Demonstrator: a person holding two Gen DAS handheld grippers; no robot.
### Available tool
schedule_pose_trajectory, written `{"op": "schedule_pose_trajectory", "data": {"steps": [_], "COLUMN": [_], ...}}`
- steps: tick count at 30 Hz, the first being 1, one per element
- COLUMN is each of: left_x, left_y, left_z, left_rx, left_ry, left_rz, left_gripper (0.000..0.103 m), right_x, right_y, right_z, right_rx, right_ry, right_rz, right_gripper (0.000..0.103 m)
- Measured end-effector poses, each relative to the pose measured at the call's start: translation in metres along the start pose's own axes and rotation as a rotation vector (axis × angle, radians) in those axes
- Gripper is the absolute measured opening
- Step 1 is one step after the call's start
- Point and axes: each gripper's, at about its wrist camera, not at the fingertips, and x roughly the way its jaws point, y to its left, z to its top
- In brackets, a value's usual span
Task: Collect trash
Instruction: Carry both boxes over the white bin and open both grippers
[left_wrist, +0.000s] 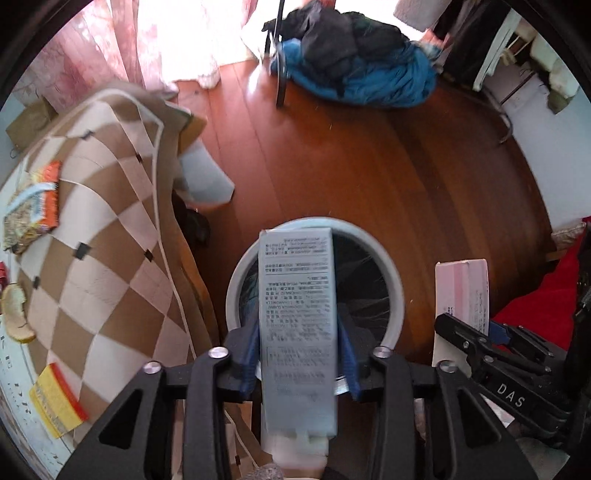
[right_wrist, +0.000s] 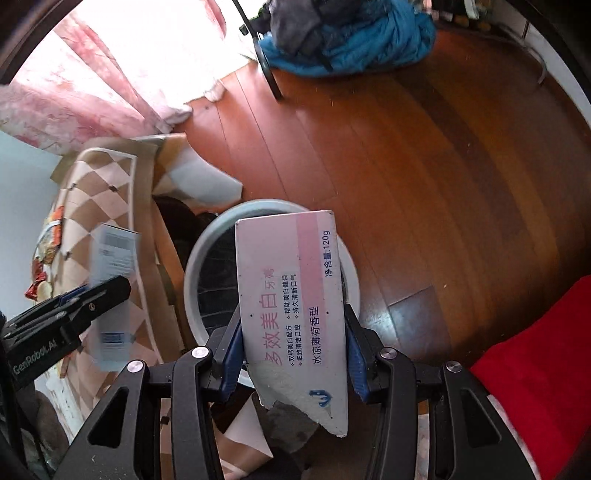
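Right gripper (right_wrist: 293, 354) clamps a pink-white toothpaste box (right_wrist: 291, 299) marked "120g"; left gripper (left_wrist: 297, 354) clamps a grey printed box (left_wrist: 297, 317). Both point lengthwise over the bin (left_wrist: 391, 273).

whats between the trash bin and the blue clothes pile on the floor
In both wrist views, only bare wooden floor lies between the trash bin and the blue clothes pile.

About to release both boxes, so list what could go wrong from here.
1. The grey box in the left gripper reaches past the bin's rim; on release it may tip onto the wooden floor.
2. The toothpaste box in the right gripper is torn at its near end and hangs partly outside the rim, so it may miss.
3. Both boxes hang close together and could collide.
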Motion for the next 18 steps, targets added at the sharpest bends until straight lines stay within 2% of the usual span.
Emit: {"op": "schedule_pose_trajectory", "data": {"steps": [2, 4, 6, 8, 12, 18], "left_x": [0.011, 0.016, 0.017, 0.014, 0.004, -0.010], "left_y": [0.003, 0.007, 0.009, 0.010, 0.012, 0.012], "left_z": [0.002, 0.003, 0.001, -0.002, -0.012, -0.032], "left_rx": [-0.013, -0.032, -0.042, -0.046, -0.040, -0.018], "left_ry": [0.023, 0.037, 0.045, 0.047, 0.024, -0.001], "left_rz": [0.012, 0.011, 0.025, 0.043, 0.074, 0.135], "left_gripper": [0.074, 0.084, 0.084, 0.094, 0.097, 0.097], "right_x": [0.016, 0.032, 0.041, 0.045, 0.043, 0.026], "right_y": [-0.004, -0.009, -0.013, -0.014, -0.014, -0.009], "right_z": [0.004, 0.005, 0.002, -0.004, -0.019, -0.036], "right_rx": [0.019, 0.035, 0.057, 0.073, 0.060, 0.019], "right_ry": [0.027, 0.067, 0.099, 0.111, 0.112, 0.085], "right_rz": [0.009, 0.021, 0.033, 0.053, 0.015, -0.089], "right_gripper": [0.051, 0.054, 0.083, 0.092, 0.103, 0.103]}}
